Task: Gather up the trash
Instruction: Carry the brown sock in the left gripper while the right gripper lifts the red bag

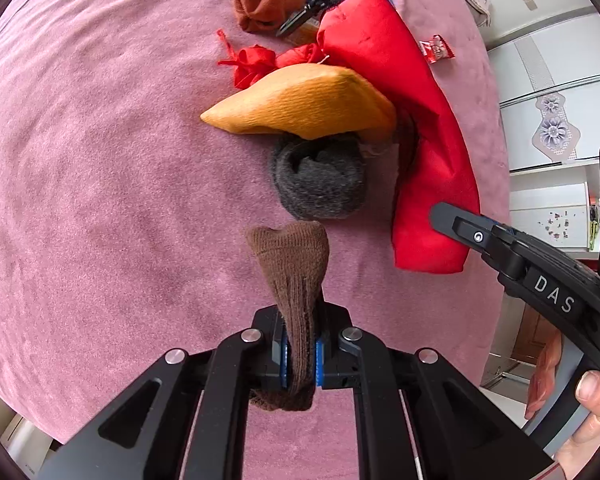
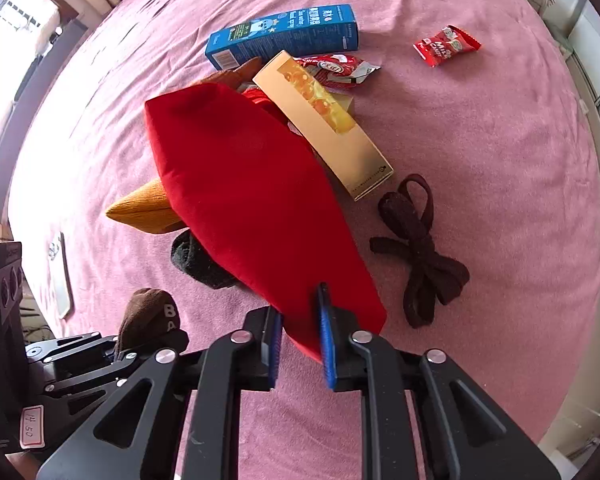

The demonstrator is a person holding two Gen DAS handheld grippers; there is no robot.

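From the left wrist camera, the left gripper [image 1: 300, 354] has its jaws pinched on a brown sock [image 1: 294, 280], which stands up between the blue pads above the pink bedspread [image 1: 100, 160]. Ahead lie a grey sock ball [image 1: 320, 180] and an orange cloth [image 1: 300, 104], both against a red bag [image 1: 400, 120]. The right gripper [image 1: 446, 216] reaches the bag's near end from the right.

The right wrist camera shows the right gripper [image 2: 300, 344] with its jaws narrowed on the red bag's [image 2: 252, 200] near corner, the fabric between the pads. Only this view shows a tan box [image 2: 324, 124] leaning on the bag, a red wrapper [image 2: 336, 70], a dark brown ribbon [image 2: 416, 248] and a candy packet [image 2: 446, 46]. A blue box [image 2: 284, 36] lies beyond.
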